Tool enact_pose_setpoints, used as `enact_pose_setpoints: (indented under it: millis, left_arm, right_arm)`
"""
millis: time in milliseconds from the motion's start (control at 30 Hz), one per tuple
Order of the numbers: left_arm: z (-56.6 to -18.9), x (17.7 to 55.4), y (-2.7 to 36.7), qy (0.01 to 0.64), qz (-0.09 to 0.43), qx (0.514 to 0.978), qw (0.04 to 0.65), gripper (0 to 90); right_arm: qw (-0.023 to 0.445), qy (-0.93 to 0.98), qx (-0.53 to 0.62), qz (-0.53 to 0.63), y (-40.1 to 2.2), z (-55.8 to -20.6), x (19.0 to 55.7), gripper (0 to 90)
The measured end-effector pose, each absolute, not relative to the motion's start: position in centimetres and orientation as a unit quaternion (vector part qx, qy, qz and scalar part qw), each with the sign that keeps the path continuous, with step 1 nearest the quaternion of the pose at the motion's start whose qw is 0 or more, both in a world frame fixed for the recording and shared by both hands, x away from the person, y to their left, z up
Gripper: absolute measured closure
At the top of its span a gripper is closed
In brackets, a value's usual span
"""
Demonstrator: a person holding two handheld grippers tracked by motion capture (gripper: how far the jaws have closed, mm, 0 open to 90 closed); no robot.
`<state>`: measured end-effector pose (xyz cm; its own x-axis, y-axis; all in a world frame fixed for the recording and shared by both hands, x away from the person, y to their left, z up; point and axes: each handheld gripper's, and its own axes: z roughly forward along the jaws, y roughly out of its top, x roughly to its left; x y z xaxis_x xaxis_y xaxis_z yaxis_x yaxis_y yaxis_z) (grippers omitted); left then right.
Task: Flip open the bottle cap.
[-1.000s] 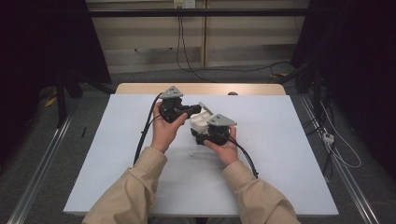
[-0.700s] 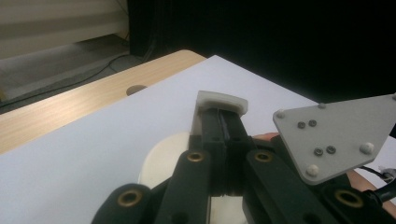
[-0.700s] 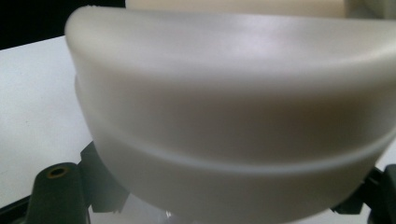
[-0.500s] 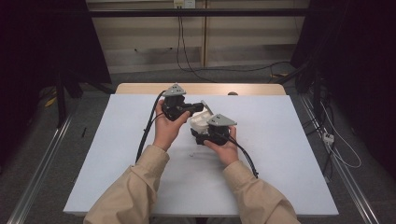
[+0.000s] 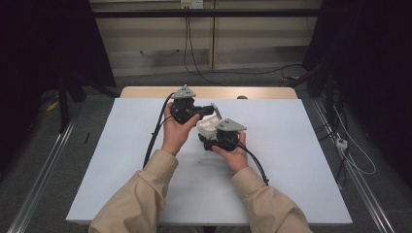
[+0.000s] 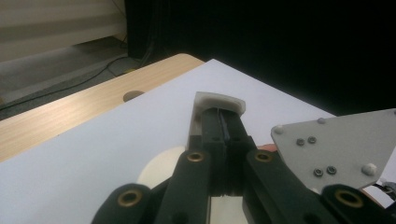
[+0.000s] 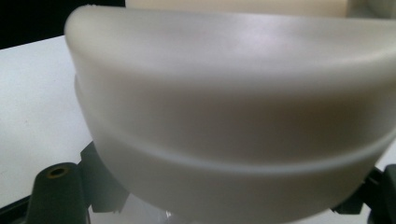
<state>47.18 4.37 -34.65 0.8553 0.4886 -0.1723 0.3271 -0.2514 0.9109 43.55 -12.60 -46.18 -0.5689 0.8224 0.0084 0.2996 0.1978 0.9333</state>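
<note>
The left gripper (image 6: 223,122) has its black jaws pinched together on the thin upright lid flap of a milky-white translucent plastic container (image 6: 218,100). You can see the flap's rim poking out past the fingertips, so there's very little plastic in the bite. The right gripper (image 5: 219,141) is clamped on the same container (image 7: 224,107) from the near side, its curved wall right up against that camera. In the high view the container (image 5: 208,126) sits between the two grippers, roughly mid-table, a bit closer to the far edge of the white tabletop (image 5: 301,160) than to the near one. I can't tell whether it's resting on the surface or lifted slightly.

My worries:
- The flap grip looks marginal. Any pull upward or sideways and it could slip off the rim, since smooth plastic gives little friction.
- If the two hands pull at different angles, the hinge could twist or tear.
- The right side's hold is on a rounded wall, so the container could rotate or pop out if squeezed harder.
- A sudden release would send it skidding toward the wooden strip at the far edge (image 5: 145,91).
</note>
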Motion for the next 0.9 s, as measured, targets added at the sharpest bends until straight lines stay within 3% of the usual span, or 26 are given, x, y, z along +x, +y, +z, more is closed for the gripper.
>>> enact_pose_setpoints:
  millis: [900]
  left_arm:
    - [-34.4, 47.9, 3.2, 0.254, 0.067, 0.791, 0.552, 90.0]
  right_arm:
    - [0.260, 0.729, 0.385, 0.503, -12.6, -46.2, 43.6, 18.4]
